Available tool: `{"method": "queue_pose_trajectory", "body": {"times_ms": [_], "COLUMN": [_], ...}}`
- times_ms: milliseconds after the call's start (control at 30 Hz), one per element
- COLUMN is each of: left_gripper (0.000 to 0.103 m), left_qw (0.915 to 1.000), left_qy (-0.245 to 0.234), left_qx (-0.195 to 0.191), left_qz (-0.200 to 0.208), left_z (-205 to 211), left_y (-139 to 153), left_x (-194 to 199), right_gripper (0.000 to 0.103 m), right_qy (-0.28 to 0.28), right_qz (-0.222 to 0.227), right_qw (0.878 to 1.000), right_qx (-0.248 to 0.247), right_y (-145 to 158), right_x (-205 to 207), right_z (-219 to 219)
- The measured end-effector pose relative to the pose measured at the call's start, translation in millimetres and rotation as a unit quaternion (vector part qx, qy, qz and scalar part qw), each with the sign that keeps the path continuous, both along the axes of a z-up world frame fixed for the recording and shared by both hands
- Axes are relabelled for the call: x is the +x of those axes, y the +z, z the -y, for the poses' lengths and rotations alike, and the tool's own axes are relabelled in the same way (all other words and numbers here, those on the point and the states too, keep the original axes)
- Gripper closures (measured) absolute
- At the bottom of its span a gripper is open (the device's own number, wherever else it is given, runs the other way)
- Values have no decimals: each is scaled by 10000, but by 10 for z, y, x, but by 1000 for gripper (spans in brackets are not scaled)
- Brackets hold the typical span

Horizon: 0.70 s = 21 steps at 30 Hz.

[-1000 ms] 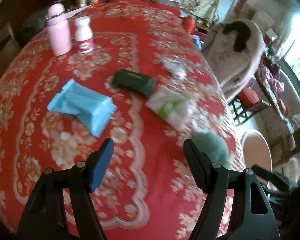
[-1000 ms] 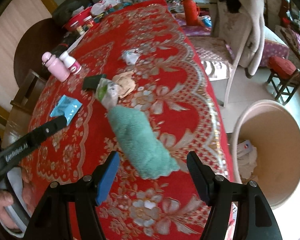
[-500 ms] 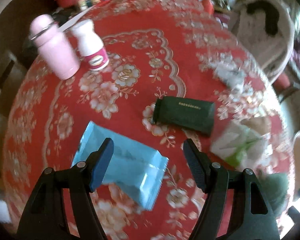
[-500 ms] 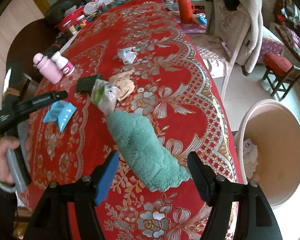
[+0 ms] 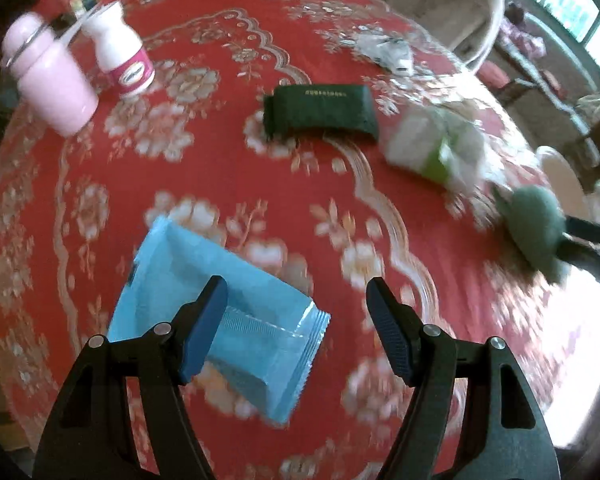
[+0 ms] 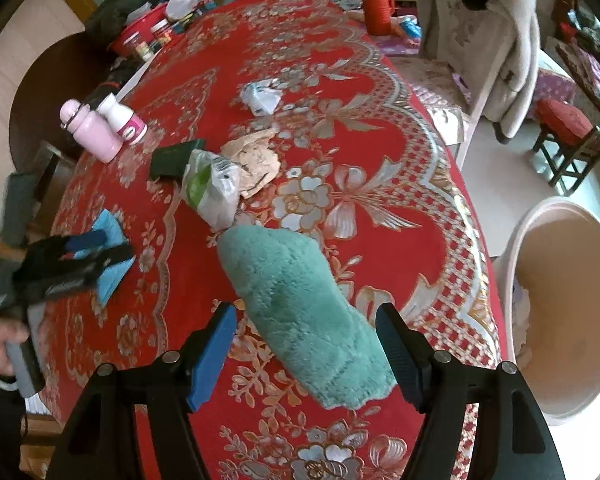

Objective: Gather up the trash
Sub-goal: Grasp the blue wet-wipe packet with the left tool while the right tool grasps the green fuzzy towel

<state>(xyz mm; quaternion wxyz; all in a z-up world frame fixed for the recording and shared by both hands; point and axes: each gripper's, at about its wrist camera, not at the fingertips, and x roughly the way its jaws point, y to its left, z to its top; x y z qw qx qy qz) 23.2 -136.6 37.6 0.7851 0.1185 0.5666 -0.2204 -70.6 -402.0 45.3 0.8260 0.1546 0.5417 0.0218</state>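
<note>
Your left gripper [image 5: 296,300] has dropped over the blue wrapper [image 5: 236,312], jaws spread astride its edge, its near corner hidden; right gripper [image 6: 306,326] jaws spread above the green cloth [image 6: 296,304].

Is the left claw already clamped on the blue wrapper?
No: the left claw is open above the blue wrapper, with neither pad pressing it.

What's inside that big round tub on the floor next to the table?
In the tub, a small heap of crumpled white paper or wrappers lies against the near wall. The rest of the visible floor looks bare. The picture's edge cuts off its far side, so that part stays unseen.
</note>
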Motion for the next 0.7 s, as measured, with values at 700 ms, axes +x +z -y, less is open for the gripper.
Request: {"method": "queue_pose_trajectory", "body": {"times_ms": [700], "left_gripper": [29], "left_qw": [9474], "left_qy": [3041], "left_qx": [-995], "left_qz": [92], "left_z": [-767], "left_y": [67], "left_x": [-261], "right_gripper": [26], "right_qy": [597], "right_qz": [-27], "right_qw": [9981], "right_qx": [-143], "right_y": [-61], "right_x": [204], "right_z": [-213]}}
